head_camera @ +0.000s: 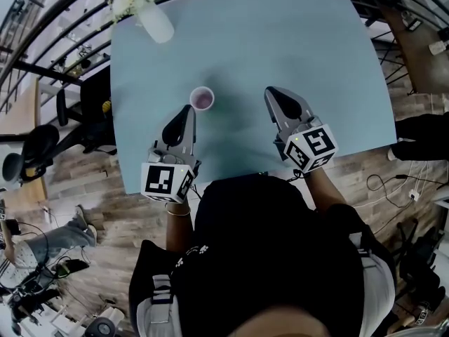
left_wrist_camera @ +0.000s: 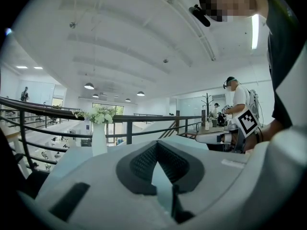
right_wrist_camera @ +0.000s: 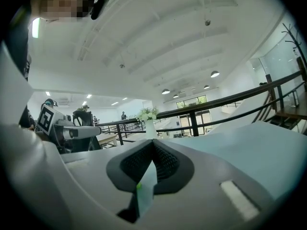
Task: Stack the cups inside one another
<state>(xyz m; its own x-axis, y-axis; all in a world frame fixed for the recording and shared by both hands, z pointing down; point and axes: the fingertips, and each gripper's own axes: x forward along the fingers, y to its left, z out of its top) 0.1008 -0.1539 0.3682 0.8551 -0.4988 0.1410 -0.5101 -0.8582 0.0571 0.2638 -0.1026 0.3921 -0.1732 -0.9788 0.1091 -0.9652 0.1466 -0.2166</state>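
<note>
One white cup (head_camera: 202,98) with a purple inside stands upright on the light blue table (head_camera: 280,41), a little forward of the near edge. My left gripper (head_camera: 188,109) rests low just near-left of the cup, apart from it, jaws shut and empty. To the right of the cup my right gripper (head_camera: 272,91) lies about a hand's width away, also shut on nothing. In the left gripper view the pads (left_wrist_camera: 144,162) meet at the tip and the cup is hidden. The right gripper view shows its pads (right_wrist_camera: 163,162) closed together.
A white vase with white flowers (head_camera: 154,20) stands at the table's far left corner, also seen as the vase (left_wrist_camera: 99,138) and the vase (right_wrist_camera: 150,127). A black railing (head_camera: 63,20) runs behind the table. A dark chair (head_camera: 91,111) sits off the left edge.
</note>
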